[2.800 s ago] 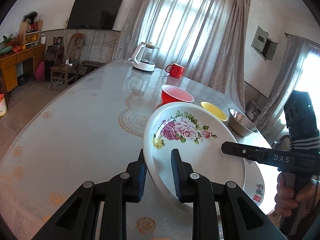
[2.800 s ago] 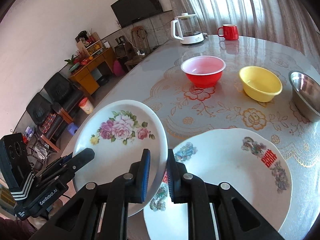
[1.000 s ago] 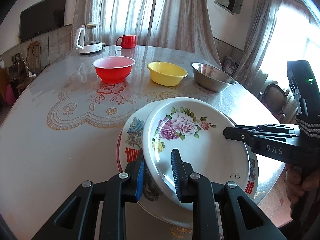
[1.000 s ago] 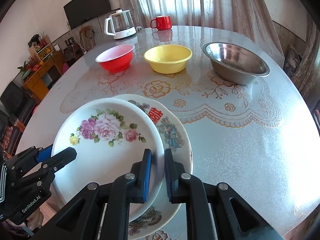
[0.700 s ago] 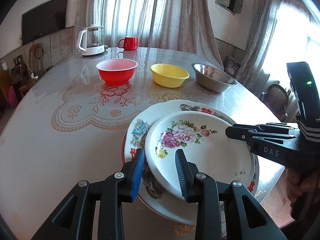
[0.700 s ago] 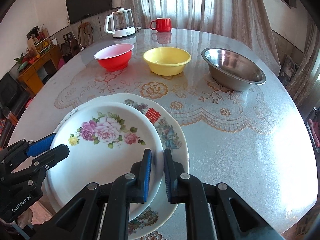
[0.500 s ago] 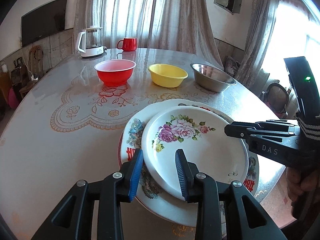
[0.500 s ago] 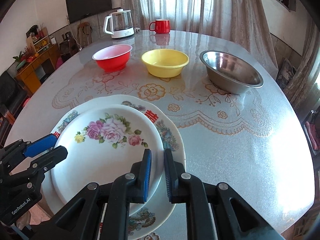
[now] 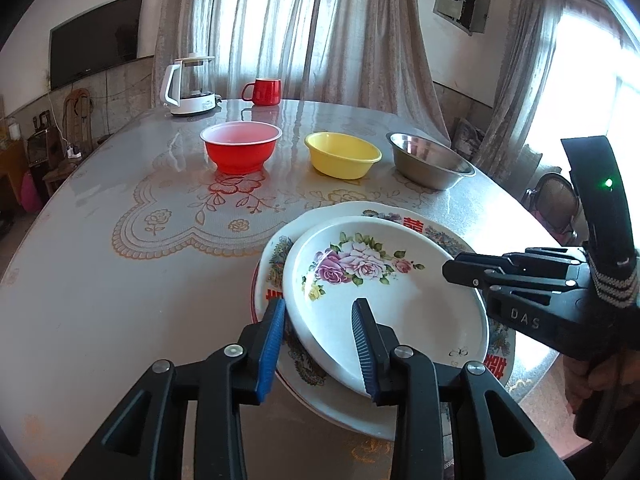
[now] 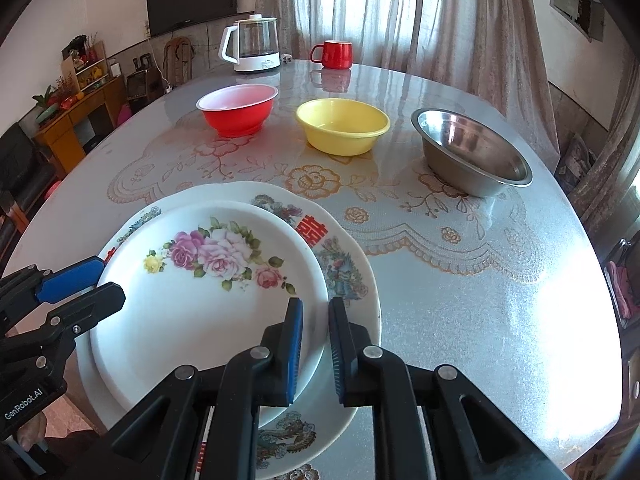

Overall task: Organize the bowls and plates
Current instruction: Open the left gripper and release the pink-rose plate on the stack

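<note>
A white plate with pink roses (image 9: 380,280) (image 10: 200,288) lies on a larger plate with red characters (image 9: 416,224) (image 10: 344,264) at the table's near edge. My left gripper (image 9: 319,305) (image 10: 112,280) straddles the rose plate's left rim. Its jaws are opening, and the blue pads stand off the rim. My right gripper (image 10: 316,302) (image 9: 452,266) is shut on the rose plate's right rim. Beyond the plates stand a red bowl (image 9: 240,148) (image 10: 236,110), a yellow bowl (image 9: 342,156) (image 10: 342,126) and a steel bowl (image 9: 428,164) (image 10: 472,156) in a row.
A white kettle (image 9: 190,88) and a red mug (image 9: 264,91) stand at the round table's far side. A hand (image 9: 592,376) grips the right tool's handle. A chair (image 9: 556,200) stands off the table's right edge. The plates overhang near the front edge.
The rose plate has settled flatter onto the larger plate. My left jaws have spread apart and come off its rim. The right gripper keeps its grip.
</note>
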A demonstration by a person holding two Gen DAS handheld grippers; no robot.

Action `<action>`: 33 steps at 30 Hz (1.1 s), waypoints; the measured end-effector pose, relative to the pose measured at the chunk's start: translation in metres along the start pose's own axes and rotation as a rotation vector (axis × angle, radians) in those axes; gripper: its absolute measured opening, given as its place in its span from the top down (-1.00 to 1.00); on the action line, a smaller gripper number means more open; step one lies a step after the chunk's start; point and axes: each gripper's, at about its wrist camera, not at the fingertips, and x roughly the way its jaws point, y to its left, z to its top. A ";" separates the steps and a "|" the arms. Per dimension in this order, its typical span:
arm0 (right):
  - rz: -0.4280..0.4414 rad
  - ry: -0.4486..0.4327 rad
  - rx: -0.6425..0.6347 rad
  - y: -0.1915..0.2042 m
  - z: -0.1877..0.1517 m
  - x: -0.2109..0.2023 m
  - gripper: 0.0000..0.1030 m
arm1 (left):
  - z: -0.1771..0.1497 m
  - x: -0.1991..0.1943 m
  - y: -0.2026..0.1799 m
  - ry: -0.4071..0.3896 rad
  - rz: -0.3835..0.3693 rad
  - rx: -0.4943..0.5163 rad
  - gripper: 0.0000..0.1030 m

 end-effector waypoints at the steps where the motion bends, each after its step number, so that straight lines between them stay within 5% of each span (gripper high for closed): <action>1: 0.001 0.000 -0.009 0.003 -0.001 0.002 0.76 | 0.000 -0.001 0.001 -0.002 0.000 -0.004 0.31; 19: -0.041 -0.022 -0.014 0.005 -0.005 -0.005 0.72 | 0.000 0.006 -0.008 0.023 0.011 0.031 0.32; 33: 0.067 -0.046 0.022 -0.004 -0.006 -0.009 0.47 | 0.009 0.006 0.012 0.015 0.001 -0.052 0.33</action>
